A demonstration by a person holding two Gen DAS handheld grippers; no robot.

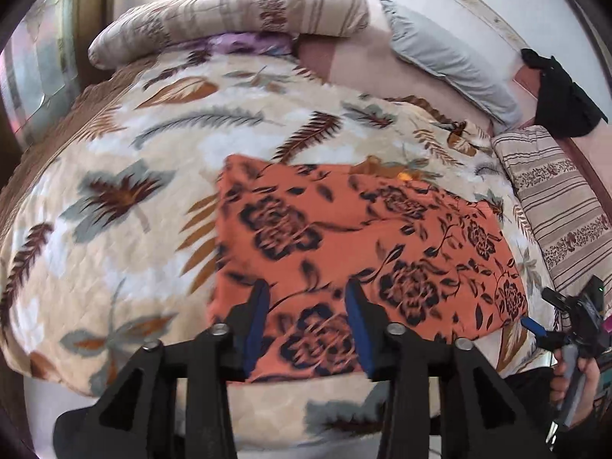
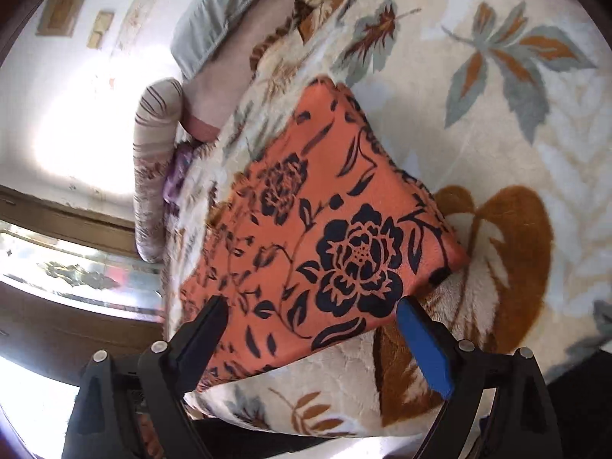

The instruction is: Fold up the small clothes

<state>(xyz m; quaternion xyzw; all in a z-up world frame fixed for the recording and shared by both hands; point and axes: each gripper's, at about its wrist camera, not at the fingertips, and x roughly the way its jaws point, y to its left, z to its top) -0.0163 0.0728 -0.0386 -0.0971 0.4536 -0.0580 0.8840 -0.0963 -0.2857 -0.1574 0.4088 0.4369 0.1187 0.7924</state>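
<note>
I am looking at the orange cloth (image 1: 344, 252) — dark navy roses and vines printed across it — lying folded into a flat rectangle on the leaf-patterned blanket (image 1: 114, 199) covering the bed. My left gripper (image 1: 308, 302) is hovering over its near edge, jaws parted, pinching nothing. My right gripper (image 2: 311, 323) is hanging above a corner — spread wide, also empty.
</note>
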